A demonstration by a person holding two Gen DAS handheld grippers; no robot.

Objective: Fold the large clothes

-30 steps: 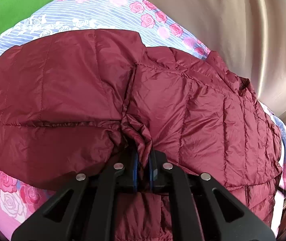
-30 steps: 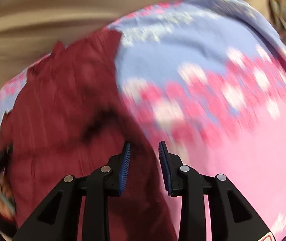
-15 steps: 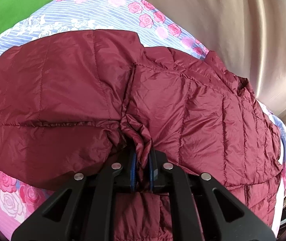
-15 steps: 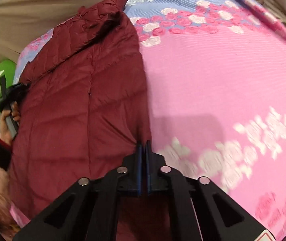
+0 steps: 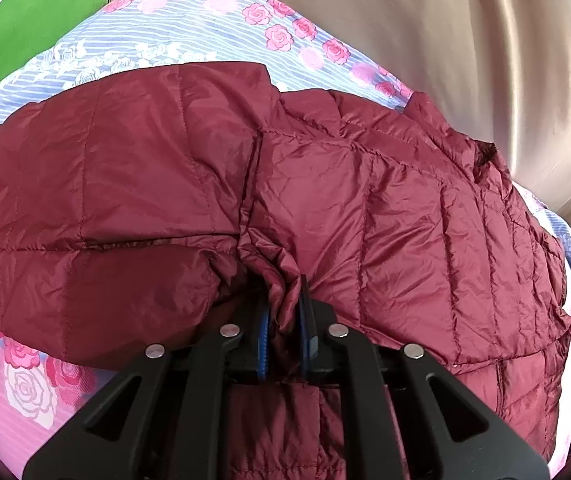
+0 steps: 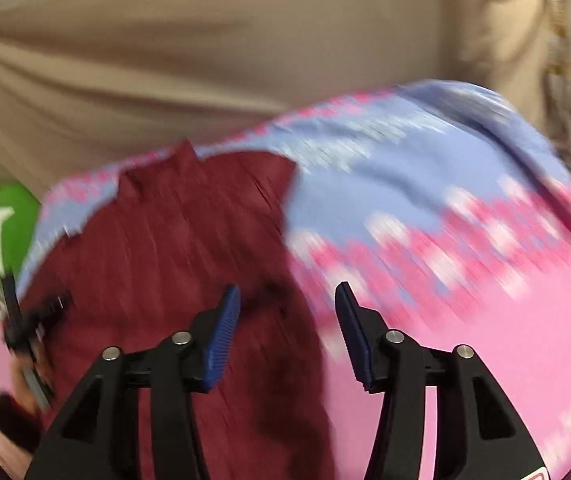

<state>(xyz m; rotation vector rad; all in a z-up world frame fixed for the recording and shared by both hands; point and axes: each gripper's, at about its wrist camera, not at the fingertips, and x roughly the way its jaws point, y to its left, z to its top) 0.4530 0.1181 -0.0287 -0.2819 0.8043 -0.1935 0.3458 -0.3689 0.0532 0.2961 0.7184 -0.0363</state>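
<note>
Left wrist: left gripper (image 5: pixel 283 320) pinching jacket (image 5: pixel 405 220) fold | right gripper (image 6: pixel 287 320) jaws just opened, empty, above jacket edge

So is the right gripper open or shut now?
Open. The right gripper has just been opening: its blue pads stand wide apart with nothing between them, above the jacket.

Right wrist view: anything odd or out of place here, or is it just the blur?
Mostly motion blur. The right gripper stands open and empty above the maroon down jacket, its jaws having just opened. The jacket lies on the floral bedsheet, nothing torn or spilled.
</note>
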